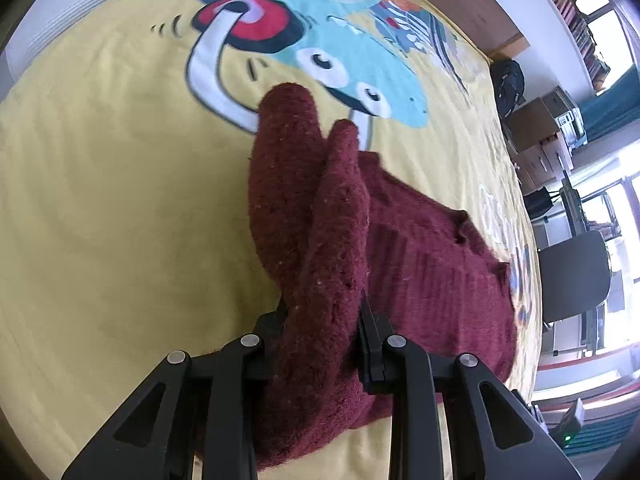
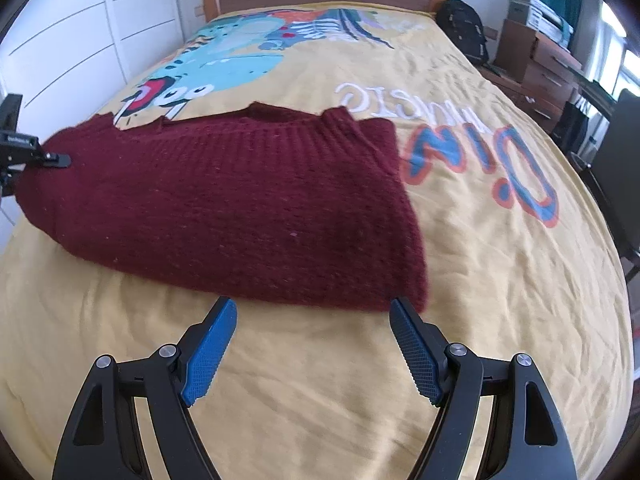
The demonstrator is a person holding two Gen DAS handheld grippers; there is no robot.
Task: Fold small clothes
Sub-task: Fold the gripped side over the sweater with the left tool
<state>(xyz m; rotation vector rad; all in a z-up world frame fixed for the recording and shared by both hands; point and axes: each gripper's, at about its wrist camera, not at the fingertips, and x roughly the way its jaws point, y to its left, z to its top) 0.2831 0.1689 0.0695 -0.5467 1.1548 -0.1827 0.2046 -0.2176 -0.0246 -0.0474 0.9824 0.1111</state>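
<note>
Left wrist view: we see our left gripper (image 1: pixel 320 320) clenched on the maroon sweater's (image 1: pixel 420 264) bunched sleeve | right gripper (image 2: pixel 314 344) released, jaws wide, just near of the hem | sweater lies on the yellow bedspread (image 2: pixel 500 280)

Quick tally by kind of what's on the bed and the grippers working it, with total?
Maroon knit sweater: 1
Yellow dinosaur bedspread: 1
Grippers: 2, left gripper shut on a sleeve, right gripper open at the sweater's near edge
Total: 4
</note>
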